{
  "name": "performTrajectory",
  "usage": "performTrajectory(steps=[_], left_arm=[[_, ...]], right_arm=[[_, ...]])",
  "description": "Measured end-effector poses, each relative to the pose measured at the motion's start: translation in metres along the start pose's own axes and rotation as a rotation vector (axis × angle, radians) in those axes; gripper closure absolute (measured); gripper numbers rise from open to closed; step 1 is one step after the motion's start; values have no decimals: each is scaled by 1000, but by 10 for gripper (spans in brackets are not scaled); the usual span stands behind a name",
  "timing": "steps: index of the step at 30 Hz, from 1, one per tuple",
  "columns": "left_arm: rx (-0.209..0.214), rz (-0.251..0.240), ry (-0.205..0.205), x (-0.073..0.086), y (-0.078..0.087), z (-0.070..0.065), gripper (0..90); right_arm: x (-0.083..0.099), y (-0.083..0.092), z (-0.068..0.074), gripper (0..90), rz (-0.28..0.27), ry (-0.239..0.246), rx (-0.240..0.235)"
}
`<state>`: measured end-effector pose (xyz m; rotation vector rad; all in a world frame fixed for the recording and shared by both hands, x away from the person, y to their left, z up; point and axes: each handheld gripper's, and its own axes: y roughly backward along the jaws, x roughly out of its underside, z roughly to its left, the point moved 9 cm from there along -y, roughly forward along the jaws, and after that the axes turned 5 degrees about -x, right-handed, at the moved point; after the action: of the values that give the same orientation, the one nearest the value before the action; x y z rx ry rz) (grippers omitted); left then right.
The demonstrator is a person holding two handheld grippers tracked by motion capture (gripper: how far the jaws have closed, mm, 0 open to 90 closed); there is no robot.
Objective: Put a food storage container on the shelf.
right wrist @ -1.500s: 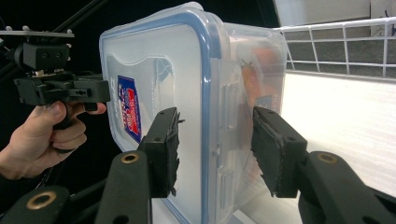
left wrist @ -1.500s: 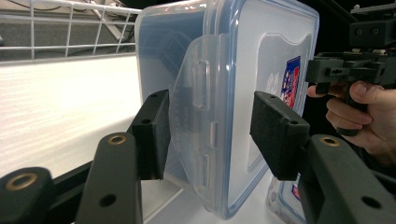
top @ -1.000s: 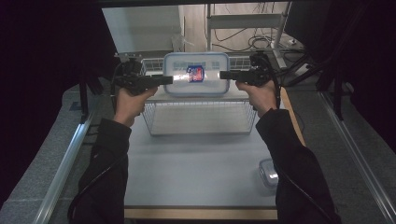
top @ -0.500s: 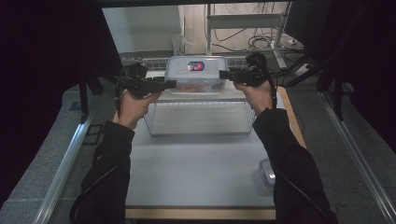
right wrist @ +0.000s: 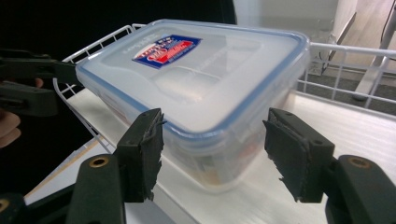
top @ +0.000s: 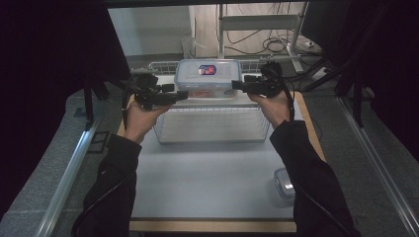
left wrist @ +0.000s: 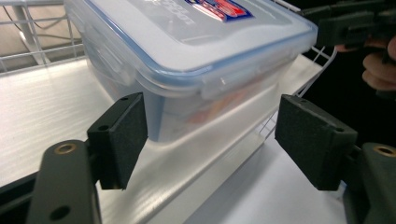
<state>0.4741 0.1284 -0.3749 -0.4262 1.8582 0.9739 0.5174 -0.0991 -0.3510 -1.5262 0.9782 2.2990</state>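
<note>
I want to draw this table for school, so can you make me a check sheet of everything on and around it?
Surface: pale grey table top with a wooden front edge.
Job's things: clear plastic lunch box with blue-rimmed lid and red-blue sticker, standing on top of the white wire basket.
Clutter: small clear lidded plastic container near the table's right front corner.
Grippers: left tool and right tool each have an end of the box between open jaws; pads off the box, jaws have just been opening.
Cables: black cable trailing from the right tool along the sleeve; loose cables on the floor behind the table.
Surroundings: dark curtains on both sides, metal rails, white frame behind.
</note>
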Motion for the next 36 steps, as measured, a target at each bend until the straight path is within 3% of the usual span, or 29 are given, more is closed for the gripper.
performTrajectory(steps=[1, 3, 8, 9, 10, 11, 12, 13, 15, 18, 21, 25, 32, 36], left_arm=[[-12, 3, -27, 4, 1, -2, 237], [-32, 10, -43, 8, 2, -3, 221], [-27, -6, -43, 12, 6, -4, 202], [-25, -12, -46, 13, 8, -5, 202], [-25, -12, -46, 13, 8, -5, 201], [-24, -21, -47, 16, 11, -8, 201], [-24, -21, -47, 16, 11, -8, 201], [-24, -29, -56, 18, 13, -10, 201], [-27, -40, -68, 24, 17, -14, 200], [-34, -47, -79, 30, 19, -16, 187], [-32, -49, -97, 45, 24, -20, 176], [-36, -35, -110, 59, 27, -22, 172], [-27, -22, -110, 72, 29, -26, 160], [-36, -3, -133, 81, 30, -33, 128]], right_arm=[[1, 1, -1, 365, -3, 0, -1], [3, 3, -2, 365, -8, -3, -1], [8, 7, -2, 396, -7, -1, -5], [10, 9, -1, 460, -4, 12, 1], [10, 9, -1, 460, -4, 12, 1], [12, 12, 2, 557, -8, 19, 2], [12, 12, 2, 557, -8, 19, 2], [17, 13, 7, 681, 5, 21, -16], [23, 11, 12, 795, 27, 39, -32], [32, 2, 18, 885, 65, 78, -43], [35, -8, 21, 895, 83, 99, -39], [33, -15, 17, 895, 84, 88, -15], [34, -18, 14, 895, 86, 72, -12], [37, -14, 22, 842, 81, 87, -29]])
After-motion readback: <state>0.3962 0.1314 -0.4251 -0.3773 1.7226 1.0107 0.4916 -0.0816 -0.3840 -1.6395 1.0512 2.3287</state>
